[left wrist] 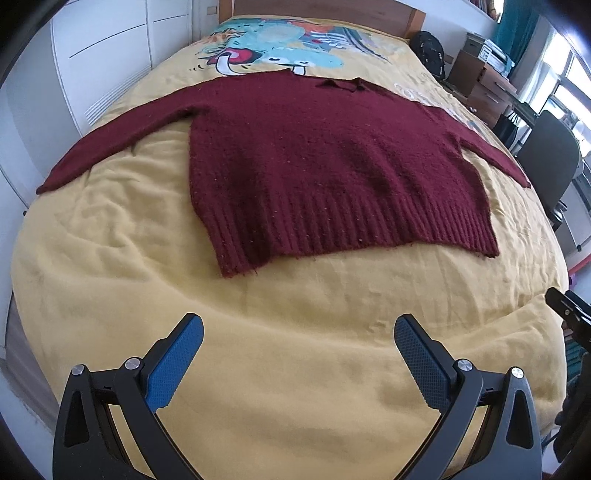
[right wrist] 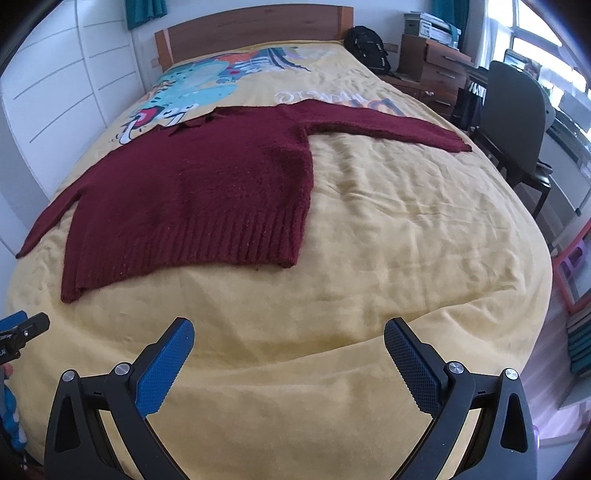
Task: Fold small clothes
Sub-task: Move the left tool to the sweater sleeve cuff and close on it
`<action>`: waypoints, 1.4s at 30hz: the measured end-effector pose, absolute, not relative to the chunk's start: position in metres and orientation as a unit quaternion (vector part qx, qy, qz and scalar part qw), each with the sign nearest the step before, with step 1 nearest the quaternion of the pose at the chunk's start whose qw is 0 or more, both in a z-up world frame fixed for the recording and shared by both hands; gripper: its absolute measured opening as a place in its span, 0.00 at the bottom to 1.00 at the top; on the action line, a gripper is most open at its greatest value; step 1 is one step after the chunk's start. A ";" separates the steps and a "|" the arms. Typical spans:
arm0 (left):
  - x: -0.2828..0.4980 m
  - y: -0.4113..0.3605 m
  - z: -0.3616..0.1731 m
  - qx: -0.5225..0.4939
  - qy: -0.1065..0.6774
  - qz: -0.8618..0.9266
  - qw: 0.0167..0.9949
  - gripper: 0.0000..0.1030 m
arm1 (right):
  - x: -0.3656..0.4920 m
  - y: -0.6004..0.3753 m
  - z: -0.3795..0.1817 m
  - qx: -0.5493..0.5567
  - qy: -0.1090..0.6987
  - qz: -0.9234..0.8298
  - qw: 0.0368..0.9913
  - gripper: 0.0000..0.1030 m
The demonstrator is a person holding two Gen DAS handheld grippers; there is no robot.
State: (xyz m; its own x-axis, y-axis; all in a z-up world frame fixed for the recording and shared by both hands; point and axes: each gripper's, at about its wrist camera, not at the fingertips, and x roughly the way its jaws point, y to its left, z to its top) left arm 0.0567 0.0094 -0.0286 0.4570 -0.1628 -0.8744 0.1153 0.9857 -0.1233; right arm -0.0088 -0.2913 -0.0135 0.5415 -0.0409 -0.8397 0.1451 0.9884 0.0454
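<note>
A dark red knitted sweater lies flat on the yellow bedspread, both sleeves spread out sideways, ribbed hem toward me. It also shows in the right wrist view, left of centre. My left gripper is open and empty, hovering above the bare bedspread short of the hem. My right gripper is open and empty, above the bedspread near the foot of the bed, short of the hem's right corner. The right gripper's edge shows in the left wrist view.
White wardrobe doors stand along the bed's left side. A wooden headboard is at the far end. A black backpack, a wooden drawer unit and a dark office chair stand to the right of the bed.
</note>
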 end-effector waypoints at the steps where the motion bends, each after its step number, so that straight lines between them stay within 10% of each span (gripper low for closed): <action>1: 0.060 0.012 -0.030 -0.029 0.519 -0.081 0.851 0.99 | -0.007 -0.291 -0.013 0.053 0.477 -0.054 0.876 1.00; 18: 0.150 0.137 -0.022 -0.080 0.506 0.041 0.858 0.99 | 0.051 -0.287 -0.014 0.056 0.494 -0.072 0.865 1.00; 42: 0.254 0.436 -0.081 -0.406 0.421 0.209 0.784 0.97 | 0.096 -0.297 -0.014 0.051 0.507 -0.114 0.853 1.00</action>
State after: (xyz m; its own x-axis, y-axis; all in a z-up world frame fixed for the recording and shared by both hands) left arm 0.2542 0.4356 -0.0812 0.5578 -0.0142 -0.8299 -0.6695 0.5832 -0.4600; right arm 0.0963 -0.2971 -0.0141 0.4591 -0.1420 -0.8769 0.2458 0.9689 -0.0282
